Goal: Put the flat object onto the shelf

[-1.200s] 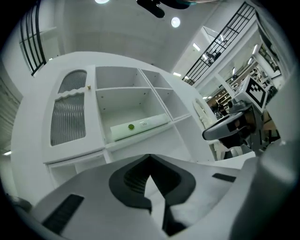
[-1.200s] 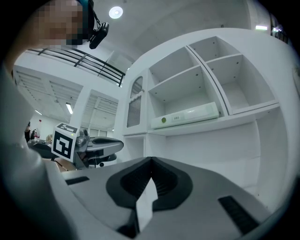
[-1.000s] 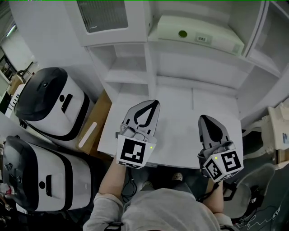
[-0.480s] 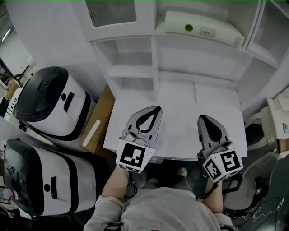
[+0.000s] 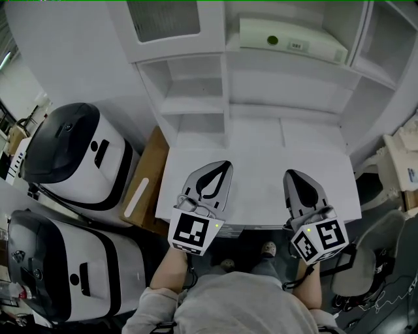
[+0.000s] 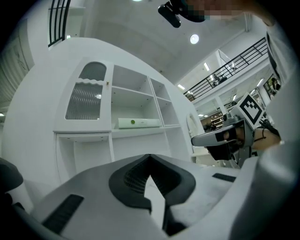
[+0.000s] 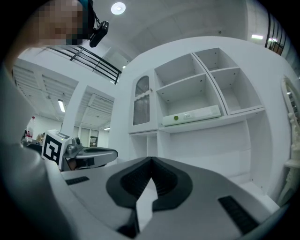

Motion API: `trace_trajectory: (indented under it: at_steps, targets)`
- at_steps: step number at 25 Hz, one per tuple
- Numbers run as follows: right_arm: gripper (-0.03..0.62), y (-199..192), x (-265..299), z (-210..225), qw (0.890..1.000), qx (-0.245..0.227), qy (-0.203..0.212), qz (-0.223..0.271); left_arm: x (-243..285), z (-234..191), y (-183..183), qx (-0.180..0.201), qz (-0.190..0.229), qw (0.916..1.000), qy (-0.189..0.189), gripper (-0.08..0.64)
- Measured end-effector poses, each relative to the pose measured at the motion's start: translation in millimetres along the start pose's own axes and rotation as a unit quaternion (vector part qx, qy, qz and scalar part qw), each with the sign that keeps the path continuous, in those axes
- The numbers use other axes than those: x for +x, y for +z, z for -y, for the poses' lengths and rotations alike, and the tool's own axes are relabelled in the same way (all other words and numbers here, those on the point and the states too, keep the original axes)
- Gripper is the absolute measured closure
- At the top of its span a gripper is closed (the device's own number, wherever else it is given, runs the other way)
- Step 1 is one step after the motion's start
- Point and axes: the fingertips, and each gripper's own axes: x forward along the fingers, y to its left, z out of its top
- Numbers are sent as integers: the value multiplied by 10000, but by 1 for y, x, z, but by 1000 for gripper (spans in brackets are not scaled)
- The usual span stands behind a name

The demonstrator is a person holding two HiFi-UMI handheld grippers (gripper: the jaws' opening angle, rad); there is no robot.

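Note:
The flat object [image 5: 290, 40], a pale slab with a green dot and a barcode label, lies on the upper shelf of the white unit; it also shows in the left gripper view [image 6: 133, 123] and the right gripper view [image 7: 191, 115]. My left gripper [image 5: 225, 164] hovers over the near left part of the white desk top [image 5: 261, 150], shut with nothing in it, its tips meeting [image 6: 150, 157]. My right gripper [image 5: 292, 174] hangs beside it on the right, also shut and empty [image 7: 151, 160]. Both are well short of the shelf.
Two big white-and-black machines [image 5: 75, 156] [image 5: 62, 271] stand left of the desk, with a cardboard sheet [image 5: 149, 179] leaning between them and it. A ribbed-glass cabinet door [image 5: 163, 19] is at upper left. An office chair [image 5: 366, 274] sits at right.
Both grippers have drawn back toward the desk's near edge while staying shut. The flat object has stayed on the shelf.

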Motion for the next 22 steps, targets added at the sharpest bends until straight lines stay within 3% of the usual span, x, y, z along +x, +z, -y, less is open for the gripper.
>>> trace_trajectory:
  at_steps: [22]
  targets:
    - [583,1,-10,-12,9994,-204,-286,-18,-7,2,7,-87,294,9995,-21,547]
